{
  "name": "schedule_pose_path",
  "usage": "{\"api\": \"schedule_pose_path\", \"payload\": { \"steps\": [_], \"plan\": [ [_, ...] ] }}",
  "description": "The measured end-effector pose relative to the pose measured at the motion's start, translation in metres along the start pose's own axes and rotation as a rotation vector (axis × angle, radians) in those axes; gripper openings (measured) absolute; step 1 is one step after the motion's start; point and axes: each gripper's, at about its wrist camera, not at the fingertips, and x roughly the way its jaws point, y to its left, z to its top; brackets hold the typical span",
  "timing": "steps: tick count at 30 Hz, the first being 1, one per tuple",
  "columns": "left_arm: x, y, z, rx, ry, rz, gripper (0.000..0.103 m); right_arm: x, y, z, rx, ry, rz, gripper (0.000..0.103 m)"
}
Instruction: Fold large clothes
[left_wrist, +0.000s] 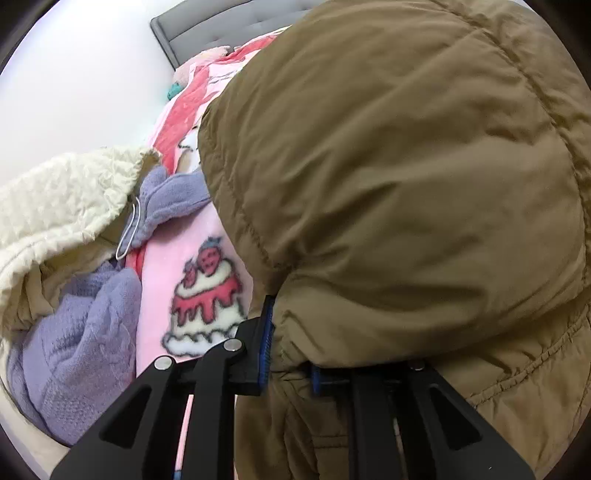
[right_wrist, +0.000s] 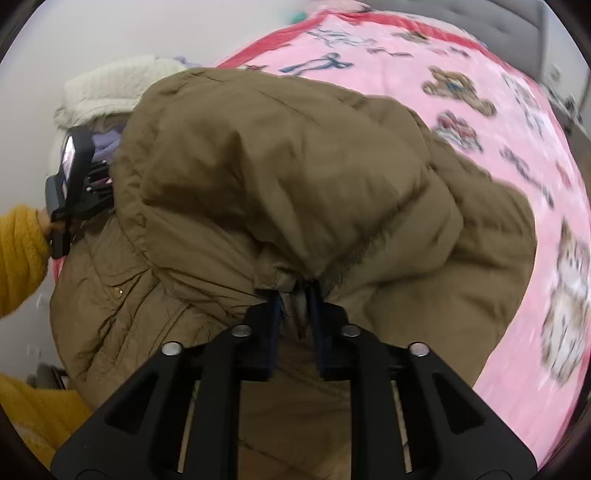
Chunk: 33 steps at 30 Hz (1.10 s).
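A large olive-brown padded jacket (left_wrist: 406, 166) fills most of the left wrist view and hangs bunched over the pink bed. My left gripper (left_wrist: 290, 339) is shut on a fold of its fabric; the right finger is mostly hidden by cloth. In the right wrist view the same jacket (right_wrist: 295, 177) is lifted in a hump. My right gripper (right_wrist: 293, 299) is shut on a gathered edge of it. The left gripper (right_wrist: 74, 173) shows at the jacket's left edge, held by a hand in a yellow sleeve.
A pink cartoon-print blanket (right_wrist: 480, 110) covers the bed. A cream fleece garment (left_wrist: 62, 206) and lilac knitwear (left_wrist: 85, 332) are piled at the bed's left side against a white wall. A grey headboard (left_wrist: 207, 29) stands at the far end.
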Motion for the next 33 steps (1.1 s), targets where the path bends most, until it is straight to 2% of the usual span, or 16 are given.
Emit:
{"api": "schedule_pose_path", "payload": {
  "steps": [1, 2, 3, 4, 7, 10, 11, 12, 17, 20, 24, 26, 28, 30, 31, 33],
  "plan": [
    [-0.001, -0.002, 0.000, 0.006, -0.003, 0.007, 0.016, -0.010, -0.001, -0.003, 0.027, -0.045, 0.001, 0.029],
    [-0.002, -0.002, -0.001, 0.008, -0.008, 0.012, 0.016, -0.020, -0.002, -0.003, 0.053, -0.093, 0.002, 0.054],
    [-0.003, -0.002, -0.002, 0.009, -0.009, 0.014, 0.016, -0.028, -0.003, -0.001, 0.078, -0.134, 0.013, 0.073],
    [-0.003, -0.002, -0.002, 0.011, -0.011, 0.014, 0.016, -0.041, -0.009, 0.003, 0.121, -0.200, 0.062, 0.074],
    [-0.004, -0.003, -0.002, 0.016, -0.009, 0.014, 0.016, -0.048, -0.033, 0.020, 0.223, -0.246, 0.134, 0.071],
    [-0.004, -0.002, -0.001, 0.002, -0.008, 0.015, 0.016, -0.028, -0.054, 0.038, 0.301, -0.202, 0.232, 0.037],
    [-0.005, -0.004, -0.001, 0.002, -0.009, 0.020, 0.016, -0.019, -0.061, 0.045, 0.343, -0.178, 0.305, 0.017],
    [-0.004, -0.005, -0.001, 0.010, -0.010, 0.028, 0.016, -0.015, -0.066, 0.049, 0.364, -0.170, 0.342, 0.011],
    [-0.017, -0.017, 0.000, 0.009, -0.047, 0.015, 0.016, -0.032, -0.080, 0.089, 0.337, -0.208, 0.286, 0.009],
    [-0.018, -0.027, 0.002, 0.021, -0.039, 0.029, 0.016, -0.015, -0.092, 0.112, 0.360, -0.111, 0.205, 0.009],
    [-0.007, -0.028, 0.005, 0.000, 0.003, 0.054, 0.016, 0.039, -0.122, 0.103, 0.511, 0.068, 0.187, 0.009],
    [-0.005, -0.025, 0.007, -0.016, 0.015, 0.052, 0.017, 0.044, -0.124, 0.092, 0.541, 0.052, 0.209, 0.010],
    [-0.005, -0.022, 0.007, -0.010, 0.013, 0.048, 0.017, 0.031, -0.115, 0.082, 0.498, -0.003, 0.182, 0.020],
    [-0.007, -0.016, 0.006, -0.014, 0.001, 0.043, 0.017, 0.011, -0.102, 0.073, 0.435, -0.080, 0.158, 0.064],
    [-0.009, -0.015, 0.005, -0.020, -0.003, 0.039, 0.017, 0.002, -0.096, 0.068, 0.408, -0.127, 0.168, 0.071],
    [-0.012, -0.011, 0.004, -0.026, -0.014, 0.039, 0.018, -0.015, -0.078, 0.052, 0.330, -0.172, 0.191, 0.074]
  ]
}}
